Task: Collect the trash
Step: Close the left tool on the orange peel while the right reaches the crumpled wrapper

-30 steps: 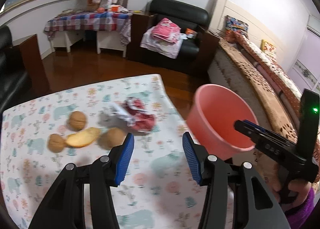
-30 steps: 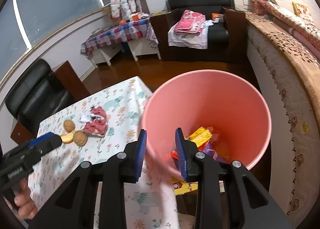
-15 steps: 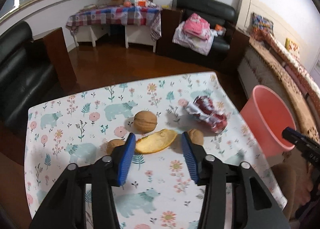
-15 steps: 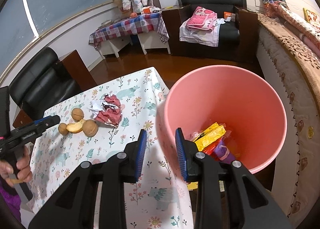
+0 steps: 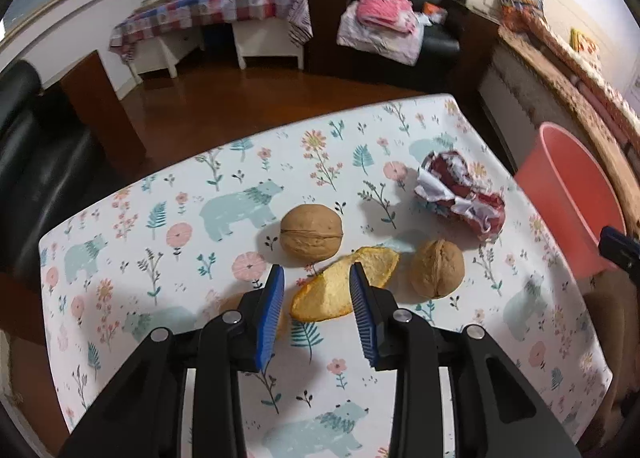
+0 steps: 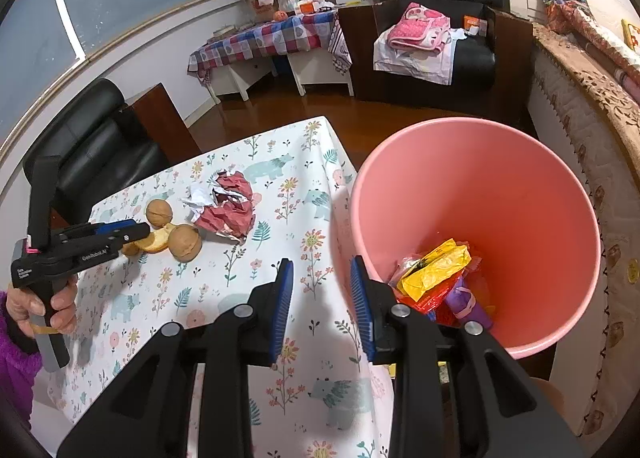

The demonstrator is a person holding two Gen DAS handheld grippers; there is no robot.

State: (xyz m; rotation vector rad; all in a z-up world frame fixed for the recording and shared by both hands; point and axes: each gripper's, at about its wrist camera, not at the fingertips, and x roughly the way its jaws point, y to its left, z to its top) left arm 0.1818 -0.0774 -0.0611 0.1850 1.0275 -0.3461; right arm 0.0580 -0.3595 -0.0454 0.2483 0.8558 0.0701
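Observation:
An orange peel [image 5: 332,290] lies on the floral tablecloth [image 5: 160,242] between walnuts [image 5: 311,232] [image 5: 437,268]. My left gripper [image 5: 316,290] is open and low over the table, its jaws on either side of the peel's near end; it also shows in the right wrist view [image 6: 120,232]. A crumpled red and white wrapper [image 5: 460,193] lies further right. My right gripper [image 6: 320,278] is open and empty, its jaws either side of the near rim of the pink bin [image 6: 520,193], which holds yellow and red wrappers [image 6: 436,270].
A third walnut [image 5: 232,304] lies partly behind the left finger. The bin [image 5: 568,193] stands off the table's right edge. A black sofa [image 6: 92,145] is left of the table; a bed [image 6: 592,97] runs along the right. Wood floor lies beyond the table.
My left gripper has swung left from the bin and come down onto the orange peel. My right gripper has drawn back a little from the bin; both stay open.

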